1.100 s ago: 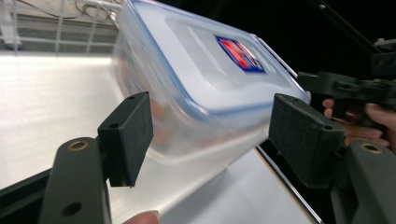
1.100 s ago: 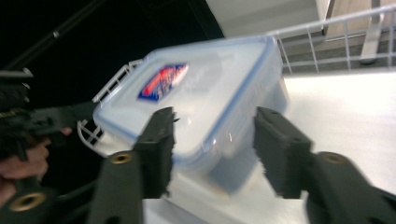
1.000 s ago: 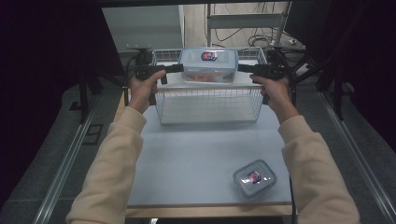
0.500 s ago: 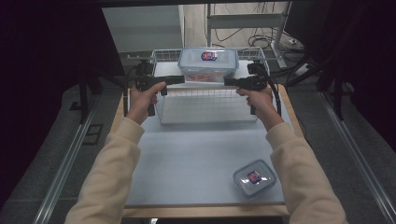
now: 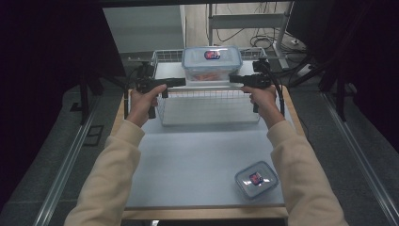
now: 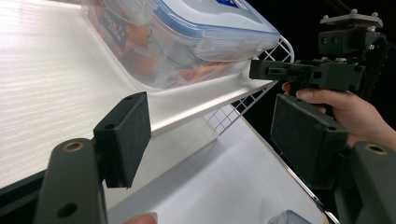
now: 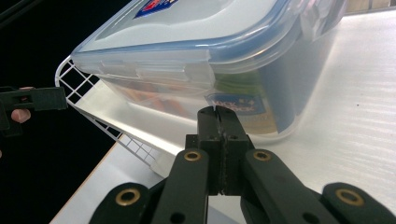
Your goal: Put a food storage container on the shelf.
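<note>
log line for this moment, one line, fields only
left gripper: open, empty | right gripper: shut, empty | food box: lidded, on shelf over wire basket | small box: near table corner

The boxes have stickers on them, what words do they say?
Big box, blue side label: looks like "LOCK&LOCK", blurred.
Big box, side label in the left gripper view: too tilted to read.
Lid stickers, big box and small box: too small to read.

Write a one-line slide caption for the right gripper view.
Right gripper, fingers shut with nothing between them, points at a clip-lid food container standing on a white shelf.
</note>
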Demonstrator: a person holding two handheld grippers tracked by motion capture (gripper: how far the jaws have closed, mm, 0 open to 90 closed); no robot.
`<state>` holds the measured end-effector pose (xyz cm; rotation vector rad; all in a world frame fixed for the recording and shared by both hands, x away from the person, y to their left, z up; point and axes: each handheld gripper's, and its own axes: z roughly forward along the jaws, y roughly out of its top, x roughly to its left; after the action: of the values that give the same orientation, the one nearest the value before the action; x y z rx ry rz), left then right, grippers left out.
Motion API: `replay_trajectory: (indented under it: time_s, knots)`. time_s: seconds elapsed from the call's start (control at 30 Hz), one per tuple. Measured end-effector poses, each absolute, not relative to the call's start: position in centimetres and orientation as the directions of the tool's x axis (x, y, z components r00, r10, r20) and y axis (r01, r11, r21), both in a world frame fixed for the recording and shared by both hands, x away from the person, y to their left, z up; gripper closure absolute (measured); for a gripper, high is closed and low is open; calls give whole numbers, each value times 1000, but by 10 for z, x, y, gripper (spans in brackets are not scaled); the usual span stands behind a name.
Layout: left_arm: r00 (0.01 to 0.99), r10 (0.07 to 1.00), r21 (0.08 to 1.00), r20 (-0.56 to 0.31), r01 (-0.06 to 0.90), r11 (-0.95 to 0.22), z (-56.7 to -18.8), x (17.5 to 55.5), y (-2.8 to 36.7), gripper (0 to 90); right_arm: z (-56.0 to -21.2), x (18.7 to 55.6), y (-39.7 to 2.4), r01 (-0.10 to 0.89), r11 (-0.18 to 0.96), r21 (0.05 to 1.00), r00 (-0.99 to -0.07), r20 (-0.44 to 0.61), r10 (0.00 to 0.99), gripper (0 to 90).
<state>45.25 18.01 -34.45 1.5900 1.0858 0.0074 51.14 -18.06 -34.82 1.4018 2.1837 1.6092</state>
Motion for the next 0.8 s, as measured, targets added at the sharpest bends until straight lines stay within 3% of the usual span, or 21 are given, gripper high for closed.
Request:
replay_trajectory:
  time_s: [0.5,0.8]
  knots:
    - [586,616,786,-526,612,90,-357,426,181,284,-346,474,-204,583,30,812,-629,427,650,895]
    - [609,595,794,-525,603,83,-385,393,178,284,-368,442,-234,586,13,810,-655,465,595,894]
